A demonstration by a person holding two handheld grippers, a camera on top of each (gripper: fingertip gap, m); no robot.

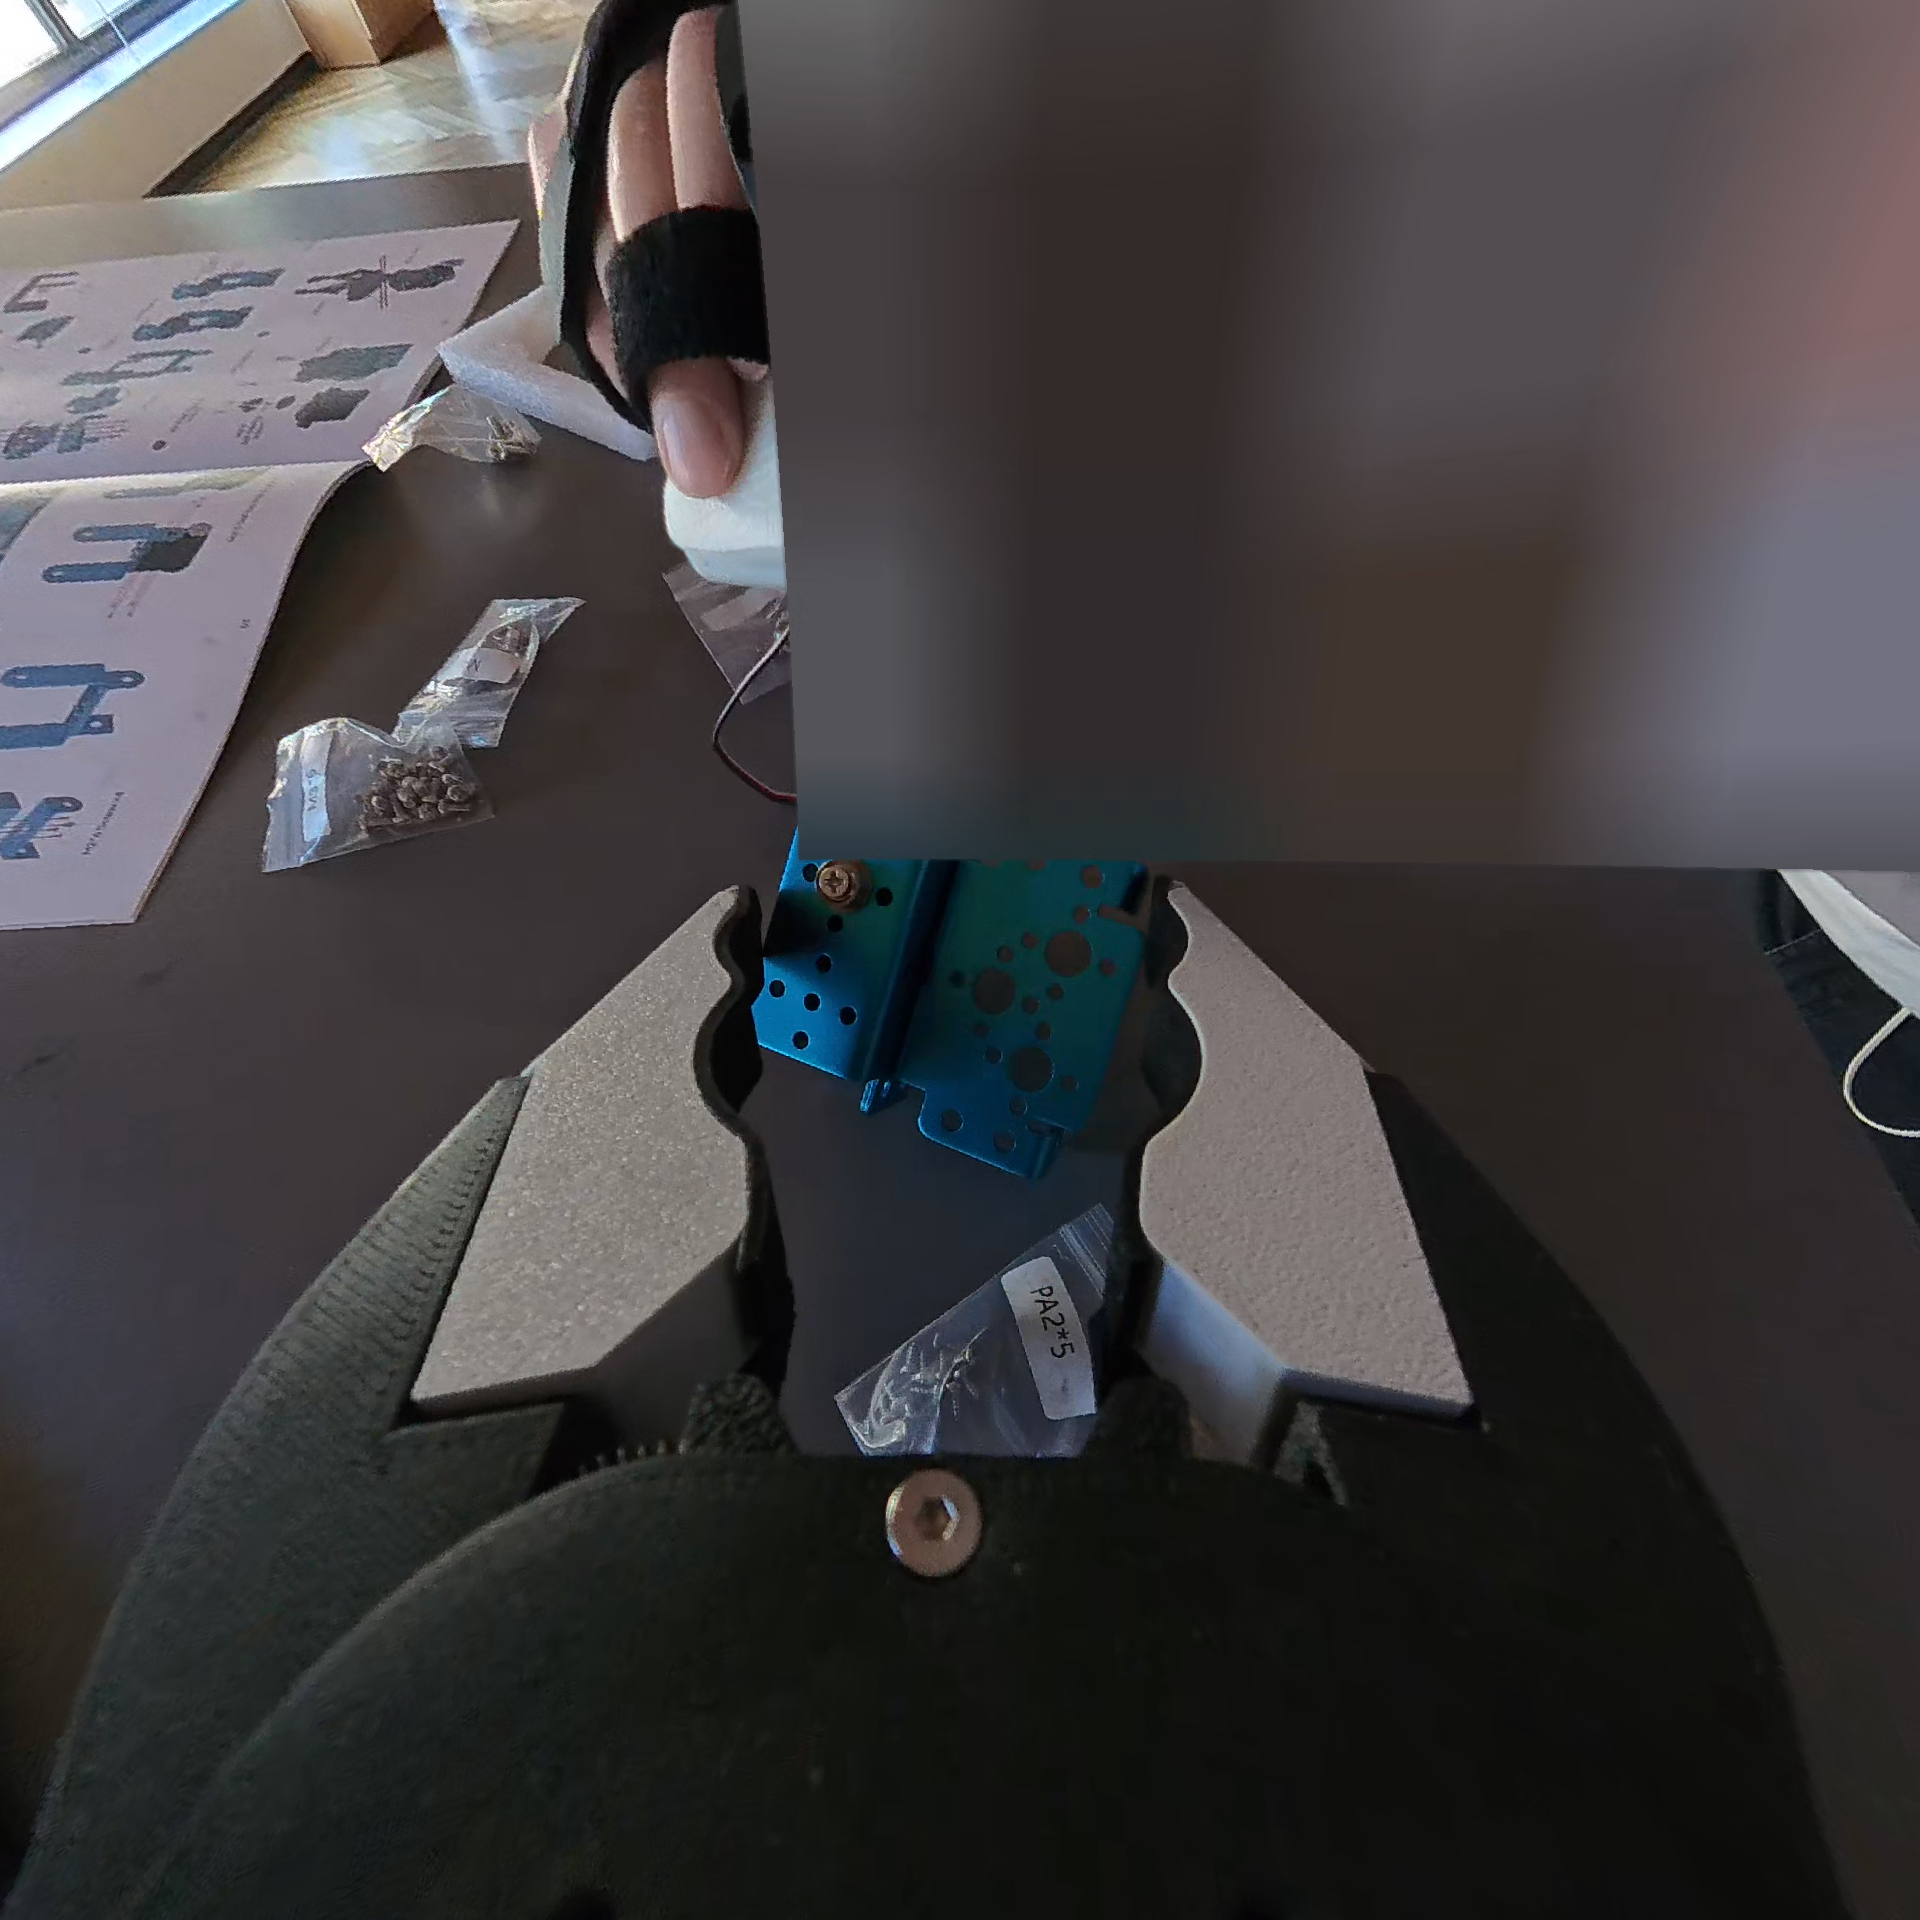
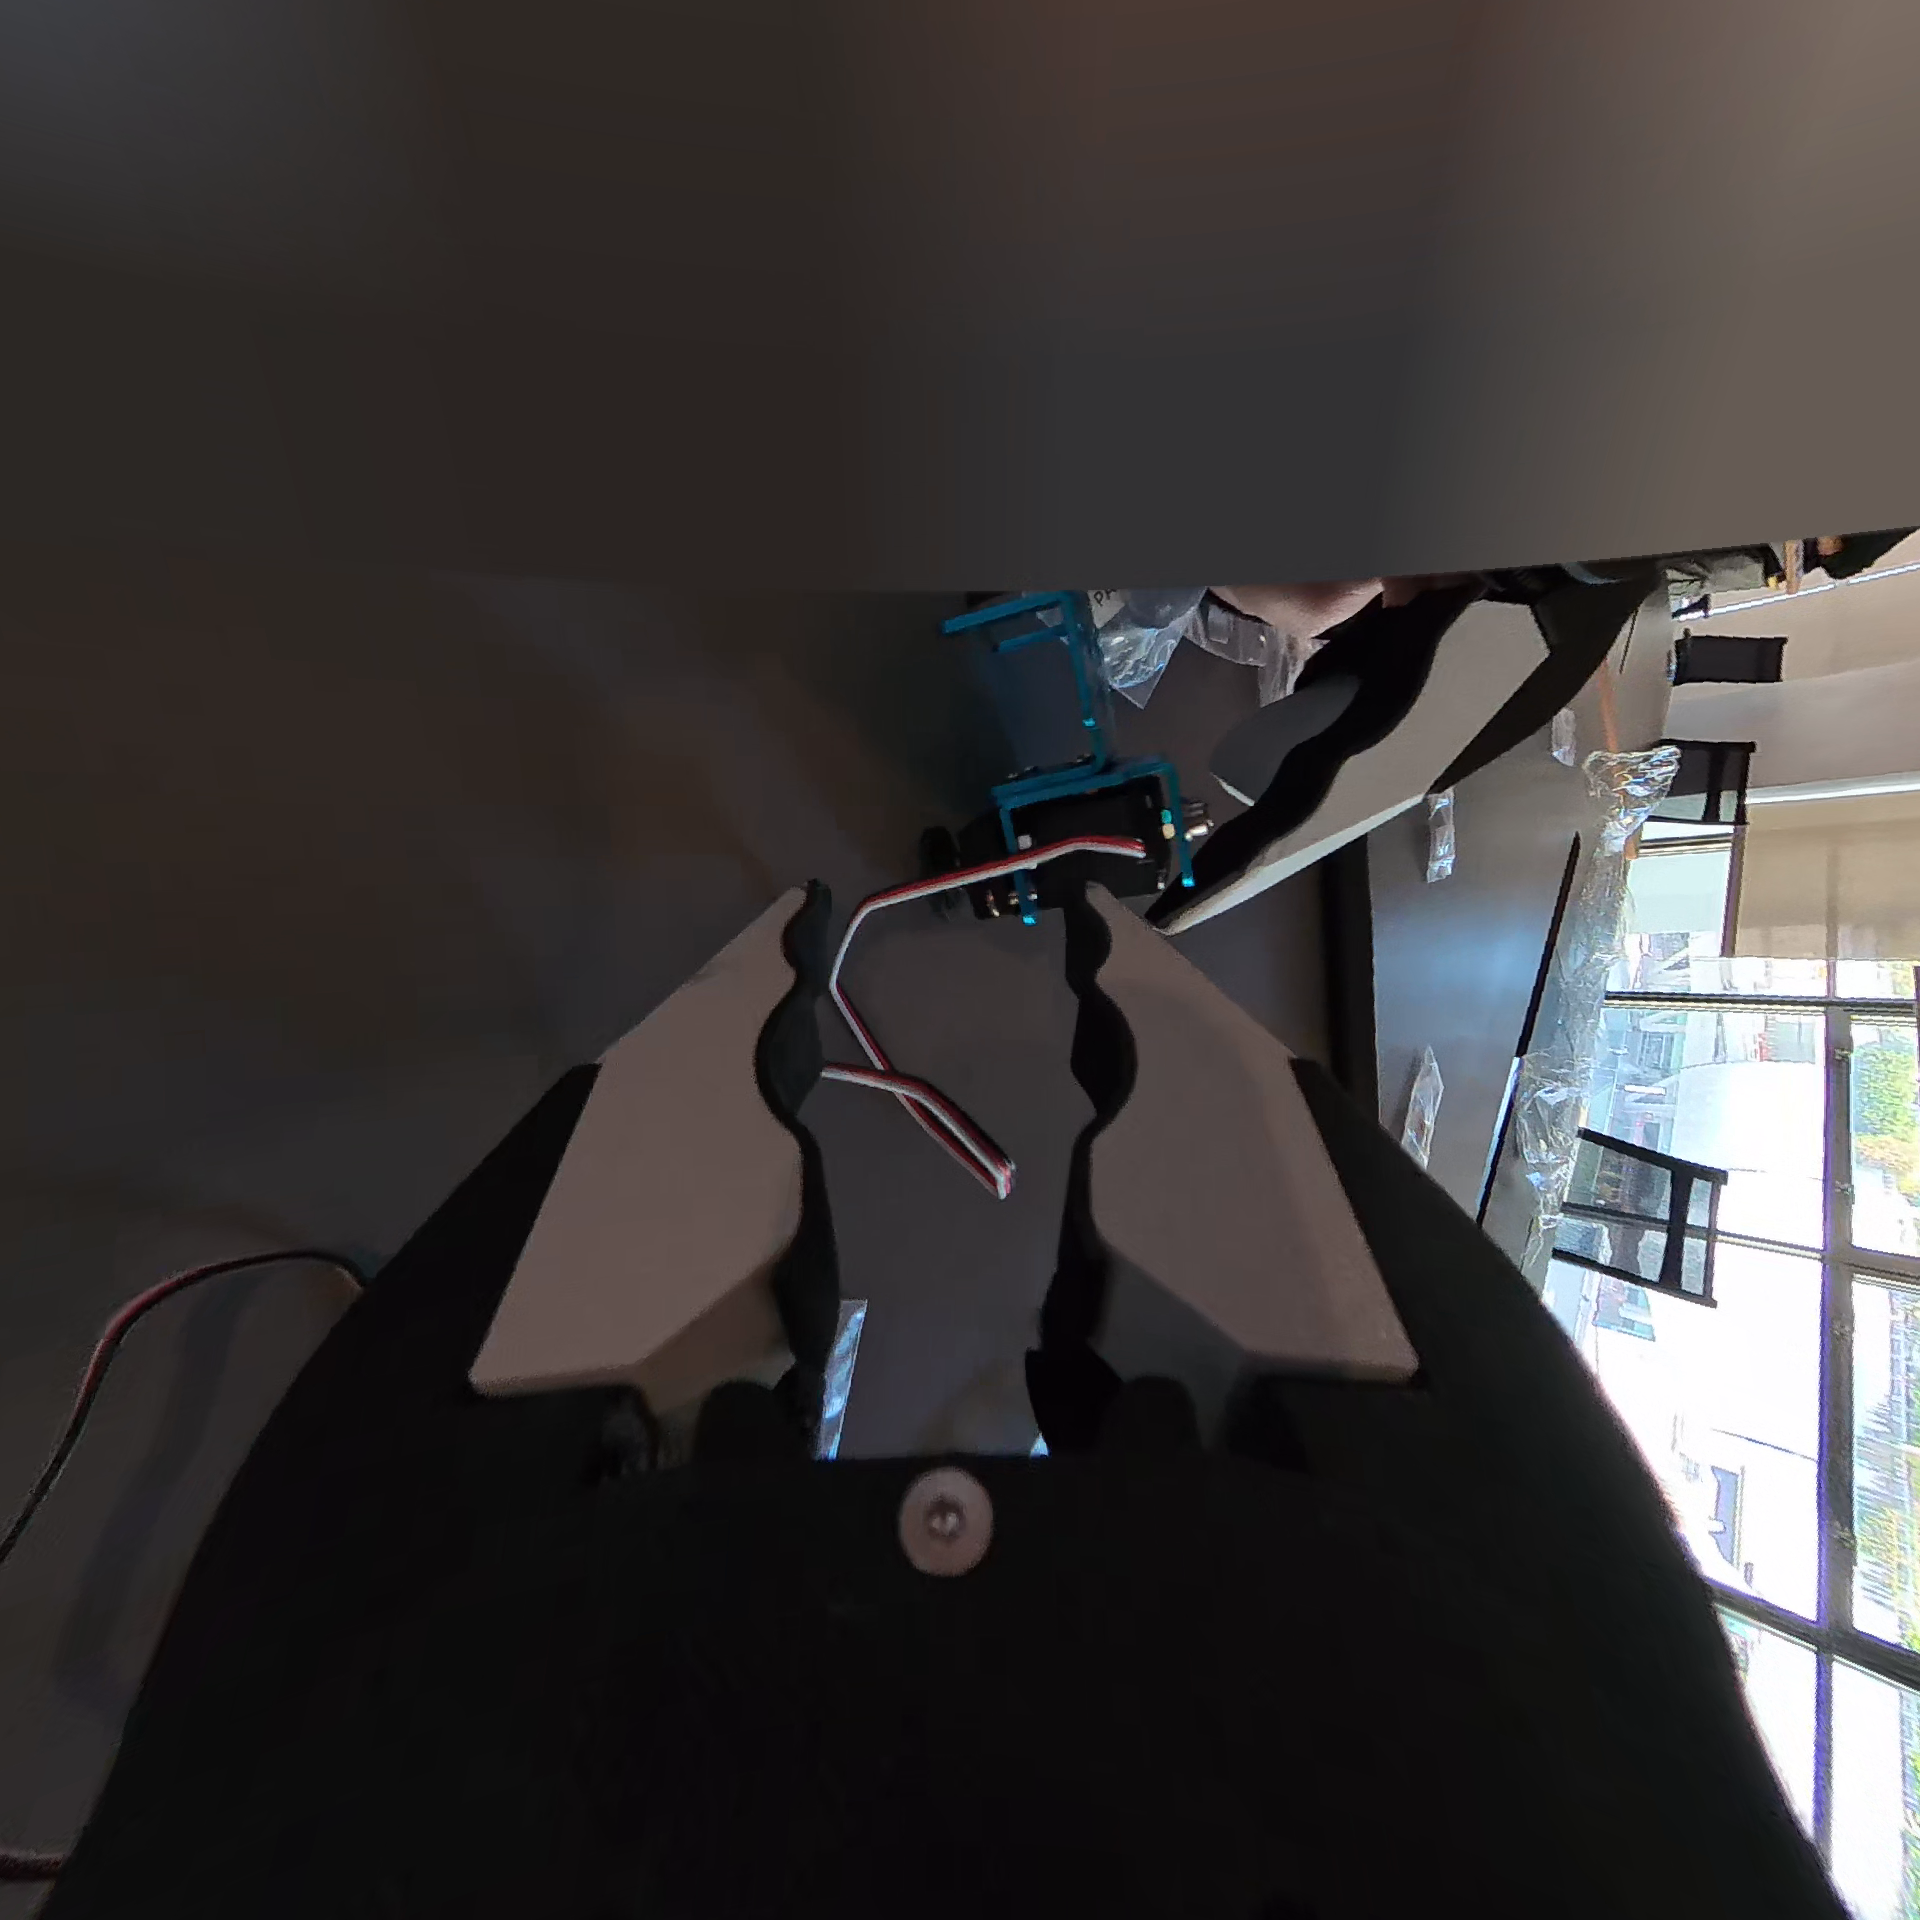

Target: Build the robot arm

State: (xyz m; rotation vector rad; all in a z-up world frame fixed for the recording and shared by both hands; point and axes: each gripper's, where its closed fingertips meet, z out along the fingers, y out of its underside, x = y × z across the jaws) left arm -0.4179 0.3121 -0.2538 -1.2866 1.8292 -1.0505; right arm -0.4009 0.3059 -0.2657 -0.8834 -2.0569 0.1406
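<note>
My left gripper (image 1: 958,899) is open low over the dark table (image 1: 312,1039). Its fingertips stand either side of a blue perforated metal bracket (image 1: 977,997), and the left fingertip is very close to it. A small clear bag of screws (image 1: 966,1361) lies between the finger bases. My right gripper (image 2: 951,904) is open. A red, white and black servo lead (image 2: 904,1091) lies loose between its fingers. Just beyond its tips is the blue bracket holding a black servo (image 2: 1081,842). A finger of the left gripper (image 2: 1434,727) shows beside that servo.
Printed parts sheets (image 1: 156,416) lie at the left with bags of screws (image 1: 374,790) and white foam (image 1: 520,364). A hand with a black strap (image 1: 675,312) is at the top. A thin red-black wire (image 1: 743,748) runs nearby. Windows and chairs (image 2: 1662,1226) are at the right. My two grippers' fingertips are within a few centimetres of each other.
</note>
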